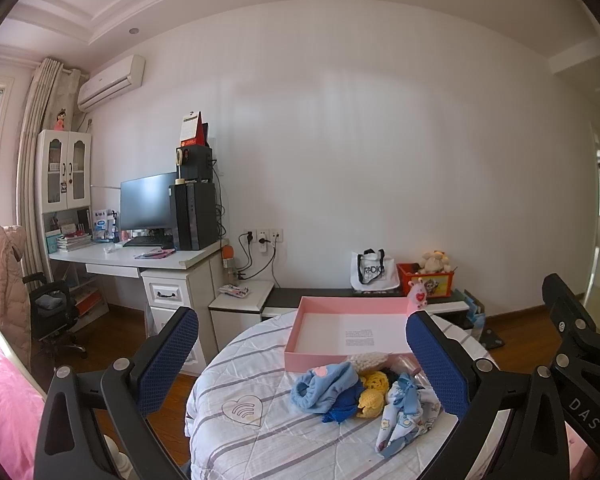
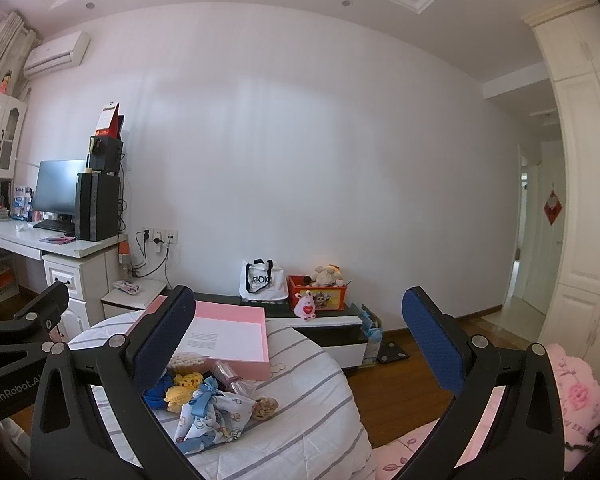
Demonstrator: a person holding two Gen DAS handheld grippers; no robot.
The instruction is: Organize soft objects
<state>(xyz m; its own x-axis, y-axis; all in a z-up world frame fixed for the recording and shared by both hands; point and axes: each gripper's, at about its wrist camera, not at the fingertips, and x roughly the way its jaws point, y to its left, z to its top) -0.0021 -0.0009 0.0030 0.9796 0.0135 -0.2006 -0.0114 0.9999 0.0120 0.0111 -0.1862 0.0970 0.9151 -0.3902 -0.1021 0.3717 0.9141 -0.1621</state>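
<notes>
While each hand-held gripper gapes wide and empty, crumpled knits abut a pink box.

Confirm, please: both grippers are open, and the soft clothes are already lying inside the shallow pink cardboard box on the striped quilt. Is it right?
Not quite. Both the left gripper and right gripper are open, but the soft clothes lie on the striped quilt in front of the shallow pink cardboard box, not inside it. The left wrist view shows only a printed sheet in it.
</notes>
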